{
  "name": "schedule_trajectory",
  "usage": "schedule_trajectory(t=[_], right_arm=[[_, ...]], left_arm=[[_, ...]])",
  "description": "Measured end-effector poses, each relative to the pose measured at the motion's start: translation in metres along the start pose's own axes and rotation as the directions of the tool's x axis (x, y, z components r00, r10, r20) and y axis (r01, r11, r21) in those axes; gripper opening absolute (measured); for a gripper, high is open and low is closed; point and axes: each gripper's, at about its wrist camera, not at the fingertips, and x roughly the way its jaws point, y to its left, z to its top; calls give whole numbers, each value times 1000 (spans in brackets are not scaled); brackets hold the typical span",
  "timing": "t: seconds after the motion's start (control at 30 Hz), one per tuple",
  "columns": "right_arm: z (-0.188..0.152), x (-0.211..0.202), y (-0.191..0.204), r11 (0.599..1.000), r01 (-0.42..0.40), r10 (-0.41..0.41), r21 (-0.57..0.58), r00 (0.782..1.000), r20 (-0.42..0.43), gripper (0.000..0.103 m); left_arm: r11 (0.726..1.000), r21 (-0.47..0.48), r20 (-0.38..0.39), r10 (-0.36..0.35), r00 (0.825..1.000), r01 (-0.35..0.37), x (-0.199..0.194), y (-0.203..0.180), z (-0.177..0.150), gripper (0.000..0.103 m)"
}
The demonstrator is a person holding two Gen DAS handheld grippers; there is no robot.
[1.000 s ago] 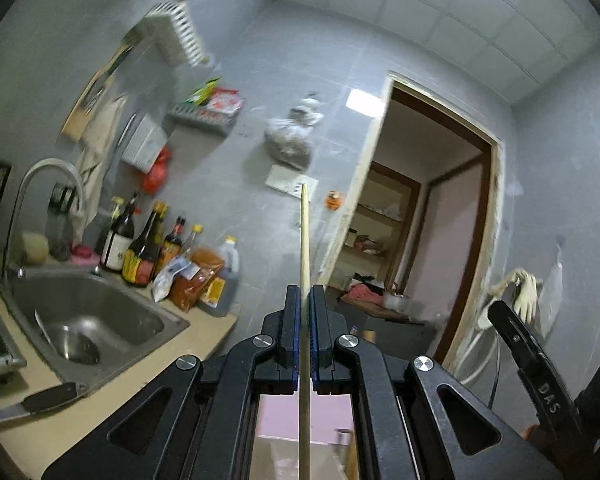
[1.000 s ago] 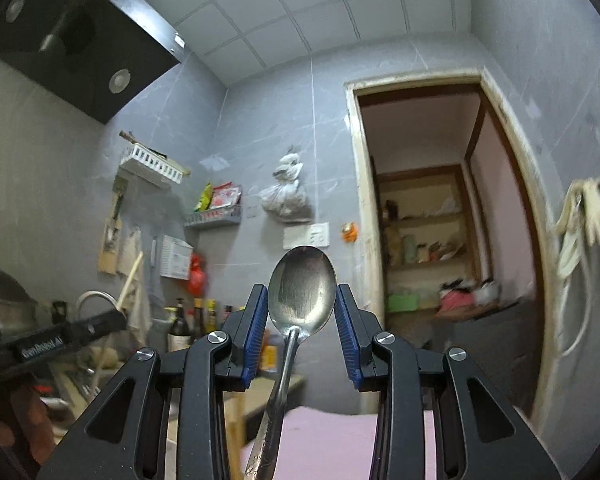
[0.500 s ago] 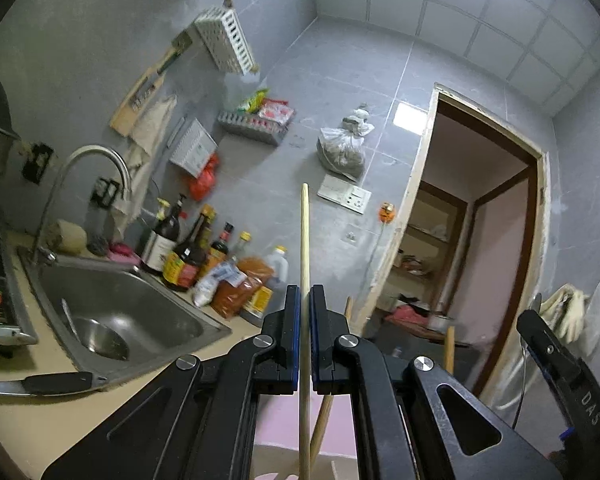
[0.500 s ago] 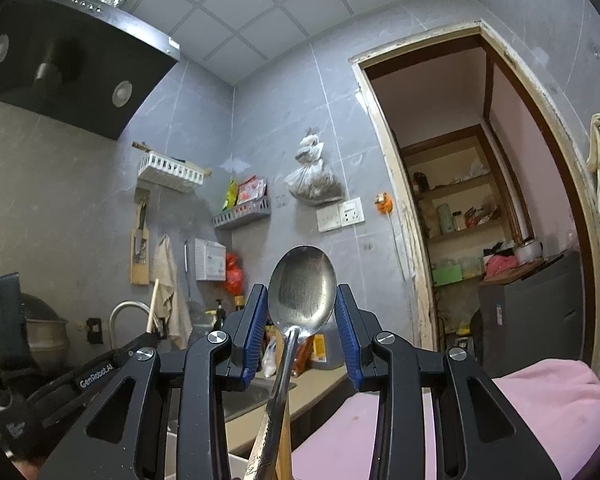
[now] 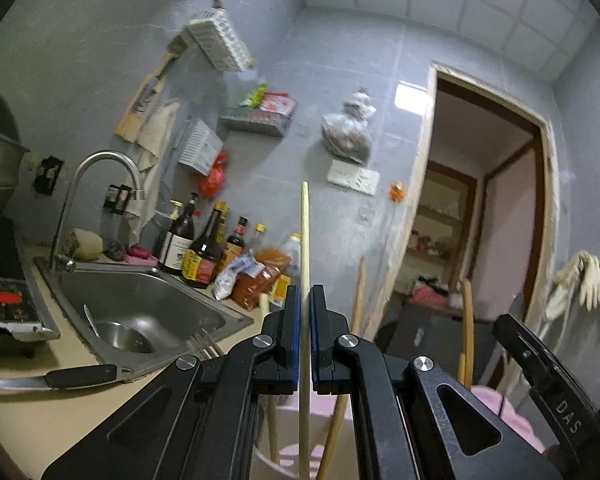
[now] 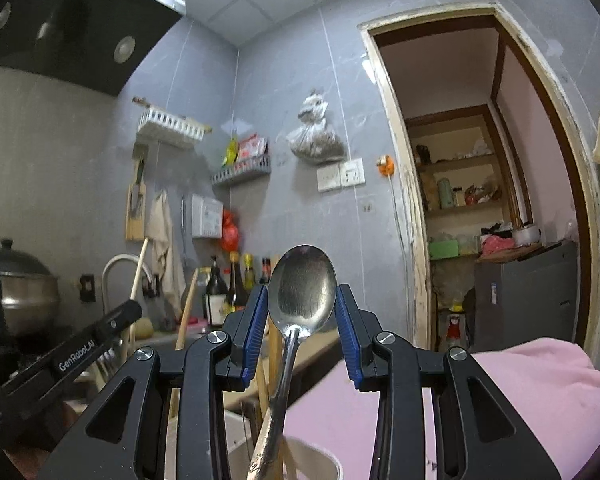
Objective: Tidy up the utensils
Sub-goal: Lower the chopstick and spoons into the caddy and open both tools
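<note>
Chopstick [image 5: 305,240] upright, pinched in left gripper [image 5: 305,340] jaws above cup [image 6: 320,458]; spoon [image 6: 302,284] clamped in right gripper [image 6: 302,320]. Lower both straight, release once handles sit inside cup.

Pale wooden chopstick [image 5: 305,248] stood upright, straight and thin, rounded tip up, pinched between the blue pads of the left gripper [image 5: 305,312]; its lower end ran down into a white holder [image 5: 268,465]. More wooden sticks [image 5: 356,312] leaned in that holder just beside it. Metal spoon [image 6: 302,285] stood bowl-up, concave face to camera, dull and speckled, bowl sitting between the pads of the right gripper [image 6: 302,312], handle slanting down-left into the white holder [image 6: 320,460]. Pad contact with the bowl unclear.
</note>
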Motion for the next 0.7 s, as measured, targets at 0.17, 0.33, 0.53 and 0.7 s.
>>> schedule_trajectory(t=[0.17,0.33,0.53,0.7], right_arm=[[-4,-7,4,998,-36,33,-57,998,-54,33],[-5,-15,1,997,-51,46,-52,994,-97,37],[9,-34,-10,999,-43,40,-31,995,-94,52],[28,-59,-31,1000,-3,1,-27,998,-68,76]], left_arm=[[998,31,-77,-49,996,51,0,-3,-7,3],[996,49,-153,-66,986,74,-2,-5,-12,3],[991,31,-223,-120,967,130,-14,-14,-7,39],[985,81,-235,-133,963,155,-29,-41,5,64]])
